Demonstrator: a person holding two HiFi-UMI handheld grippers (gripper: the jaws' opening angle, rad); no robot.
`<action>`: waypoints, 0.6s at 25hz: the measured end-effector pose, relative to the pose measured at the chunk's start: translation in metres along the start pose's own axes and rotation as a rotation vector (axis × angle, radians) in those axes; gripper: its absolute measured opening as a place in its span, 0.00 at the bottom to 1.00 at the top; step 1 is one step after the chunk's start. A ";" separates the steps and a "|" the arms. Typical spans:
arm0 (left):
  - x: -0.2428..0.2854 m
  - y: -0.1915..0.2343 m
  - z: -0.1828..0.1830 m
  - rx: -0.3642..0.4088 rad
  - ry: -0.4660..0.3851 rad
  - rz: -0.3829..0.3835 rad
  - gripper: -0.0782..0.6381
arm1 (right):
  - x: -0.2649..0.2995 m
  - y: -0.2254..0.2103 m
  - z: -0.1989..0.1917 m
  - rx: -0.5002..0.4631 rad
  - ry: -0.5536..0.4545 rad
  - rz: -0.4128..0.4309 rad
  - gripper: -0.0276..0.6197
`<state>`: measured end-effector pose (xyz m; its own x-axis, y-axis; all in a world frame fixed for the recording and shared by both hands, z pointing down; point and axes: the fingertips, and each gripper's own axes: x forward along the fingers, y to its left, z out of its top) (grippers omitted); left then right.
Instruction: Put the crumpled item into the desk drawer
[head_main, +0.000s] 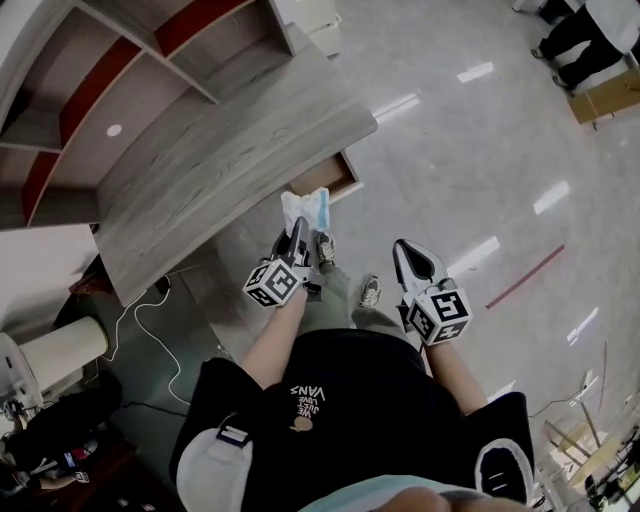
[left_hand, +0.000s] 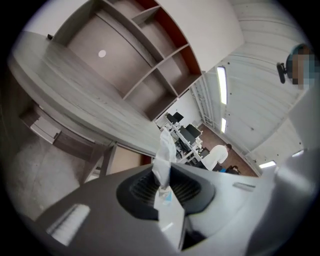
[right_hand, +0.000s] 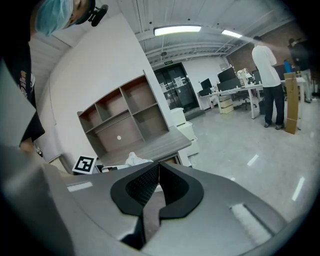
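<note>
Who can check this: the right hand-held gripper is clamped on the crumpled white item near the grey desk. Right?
No. The left hand-held gripper is clamped on the crumpled white item near the grey desk; the left gripper view shows it between those jaws. The right hand-held gripper is shut on nothing.

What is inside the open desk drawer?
Only a bare brown strip of the drawer shows, with nothing on it. The desk top covers the rest, and the crumpled item shut in the left gripper hides the near corner.
</note>
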<state>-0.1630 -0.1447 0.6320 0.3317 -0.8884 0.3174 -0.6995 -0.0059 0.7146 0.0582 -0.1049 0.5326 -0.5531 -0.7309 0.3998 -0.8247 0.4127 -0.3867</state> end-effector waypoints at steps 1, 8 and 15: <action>0.005 0.003 -0.003 -0.015 0.006 0.005 0.25 | 0.001 -0.002 -0.001 0.004 0.002 -0.008 0.05; 0.032 0.022 -0.020 -0.074 0.066 0.024 0.25 | -0.001 -0.014 -0.009 0.040 0.011 -0.078 0.05; 0.063 0.037 -0.037 -0.186 0.095 0.036 0.25 | 0.000 -0.031 -0.015 0.083 0.013 -0.134 0.05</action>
<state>-0.1442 -0.1839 0.7014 0.3729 -0.8392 0.3958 -0.5858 0.1179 0.8019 0.0822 -0.1097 0.5572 -0.4411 -0.7687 0.4632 -0.8790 0.2657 -0.3961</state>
